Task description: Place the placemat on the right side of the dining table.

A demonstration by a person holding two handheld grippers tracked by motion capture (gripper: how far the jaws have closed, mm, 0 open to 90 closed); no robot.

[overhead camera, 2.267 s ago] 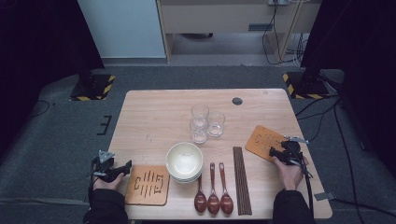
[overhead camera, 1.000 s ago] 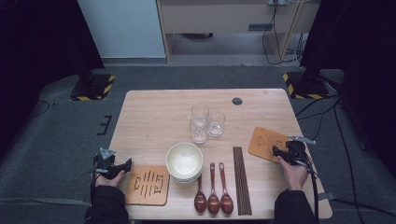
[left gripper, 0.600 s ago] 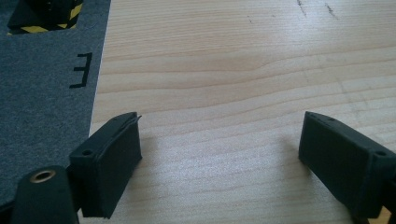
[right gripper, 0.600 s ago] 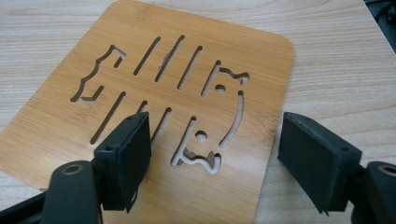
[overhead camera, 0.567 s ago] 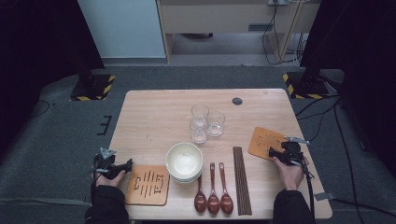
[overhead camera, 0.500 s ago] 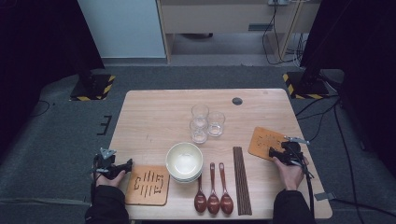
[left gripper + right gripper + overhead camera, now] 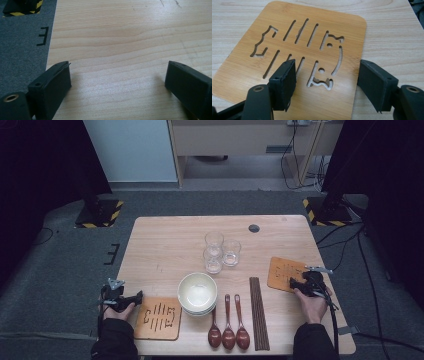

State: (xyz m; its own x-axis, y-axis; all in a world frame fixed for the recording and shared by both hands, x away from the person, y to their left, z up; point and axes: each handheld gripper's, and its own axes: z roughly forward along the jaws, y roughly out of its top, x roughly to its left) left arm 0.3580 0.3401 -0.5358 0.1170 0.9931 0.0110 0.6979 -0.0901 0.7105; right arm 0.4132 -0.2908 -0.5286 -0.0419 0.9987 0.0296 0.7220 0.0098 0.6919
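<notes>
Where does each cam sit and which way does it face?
High view: above the person's side, facing forward and down on the table; forearms, both hands show.
Left gripper view: on the left tool, looking along open jaws at bare tabletop.
Right gripper view: on the right tool, jaws open over the right trivet.
Shared: high and right gripper views both show that right trivet.

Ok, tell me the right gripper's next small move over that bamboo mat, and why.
Probably lower the right gripper and close on the bamboo mat's near edge. Its fingers stand open above the mat, not pressing it, and the mat lies flat on the table, so nothing is gripped yet.
</notes>
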